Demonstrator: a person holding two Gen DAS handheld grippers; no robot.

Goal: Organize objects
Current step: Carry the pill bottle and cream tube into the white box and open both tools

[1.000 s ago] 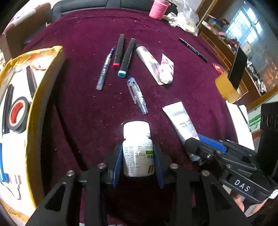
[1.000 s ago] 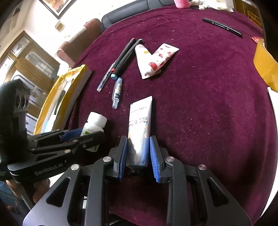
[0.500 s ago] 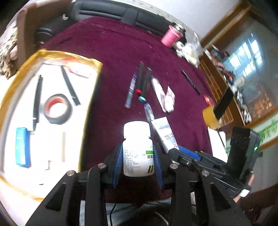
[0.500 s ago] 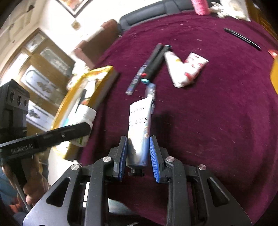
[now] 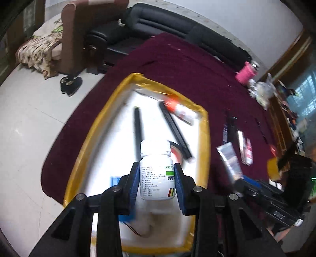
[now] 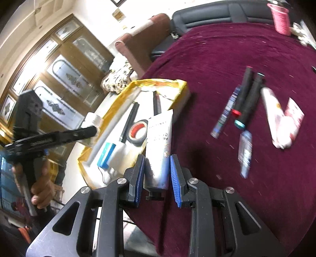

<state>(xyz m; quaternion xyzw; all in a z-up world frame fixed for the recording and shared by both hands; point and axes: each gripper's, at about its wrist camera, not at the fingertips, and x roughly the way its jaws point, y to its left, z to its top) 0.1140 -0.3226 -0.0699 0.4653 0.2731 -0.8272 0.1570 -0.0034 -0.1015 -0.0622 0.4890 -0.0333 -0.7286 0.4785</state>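
Observation:
My left gripper (image 5: pixel 156 183) is shut on a white pill bottle (image 5: pixel 157 170) and holds it in the air above the yellow-rimmed white box (image 5: pixel 204 138). My right gripper (image 6: pixel 156 174) is shut on a white cream tube (image 6: pixel 159 148), lifted above the near edge of the table beside the same box (image 6: pixel 158 84). The left gripper with the bottle (image 6: pixel 92 123) also shows at the left of the right wrist view. The right gripper and its tube (image 5: pixel 230 160) show at the right of the left wrist view.
In the box lie a roll of black tape (image 6: pixel 138 131), black pens (image 5: pixel 138 130), a blue block (image 6: pixel 106 152) and a red-capped tube (image 5: pixel 181 111). On the maroon cloth (image 6: pixel 217 49) lie markers (image 6: pixel 247 96), pens, two more tubes (image 6: pixel 280 122) and a pink spool (image 6: pixel 280 18).
Both grippers have lifted their objects off the cloth and swung left. The bottle now hangs over the box, and the tube is beside the box's right edge.

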